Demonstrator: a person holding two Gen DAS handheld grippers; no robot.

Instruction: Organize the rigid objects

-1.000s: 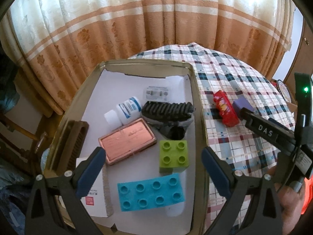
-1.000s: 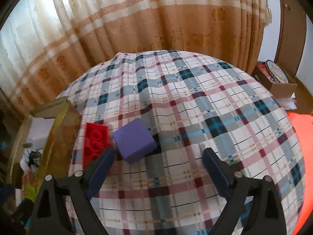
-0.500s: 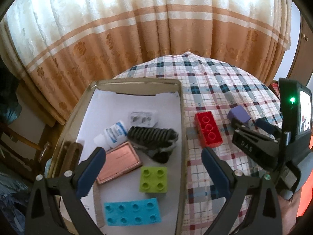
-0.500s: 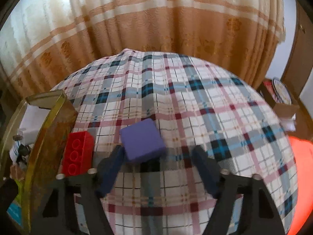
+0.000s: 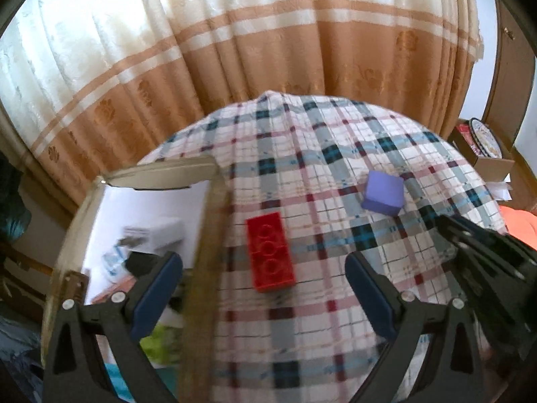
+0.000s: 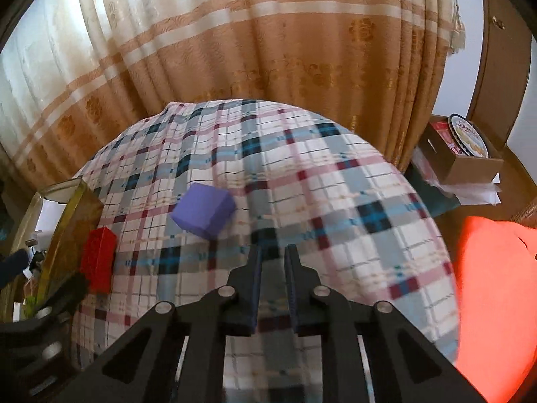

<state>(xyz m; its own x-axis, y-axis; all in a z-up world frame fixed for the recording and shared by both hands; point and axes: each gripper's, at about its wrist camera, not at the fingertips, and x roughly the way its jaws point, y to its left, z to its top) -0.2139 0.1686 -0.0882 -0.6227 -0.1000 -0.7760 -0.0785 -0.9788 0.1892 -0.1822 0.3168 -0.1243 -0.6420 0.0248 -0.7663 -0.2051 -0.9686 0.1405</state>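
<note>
A red brick [image 5: 270, 255] lies on the plaid tablecloth [image 5: 335, 154] right of a gold-rimmed tray [image 5: 204, 235]. My left gripper [image 5: 263, 285] is open, and the red brick lies between and ahead of its jaws. A purple cube [image 5: 383, 193] lies further right. In the right wrist view the purple cube [image 6: 203, 210] sits ahead and left of my right gripper [image 6: 272, 262], which is shut on nothing. The red brick [image 6: 98, 260] shows at the left by the tray [image 6: 70, 231].
The tray holds a white bottle, a dark object, a copper-coloured tin and a green brick [image 5: 161, 342], all blurred. A cardboard box [image 6: 459, 154] with a round tin stands off the table at right. An orange cushion [image 6: 496, 302] lies at right. Curtains hang behind.
My left gripper has swung right from over the tray to the red brick. My right gripper has closed empty and pulled back from the purple cube, which has not moved.
</note>
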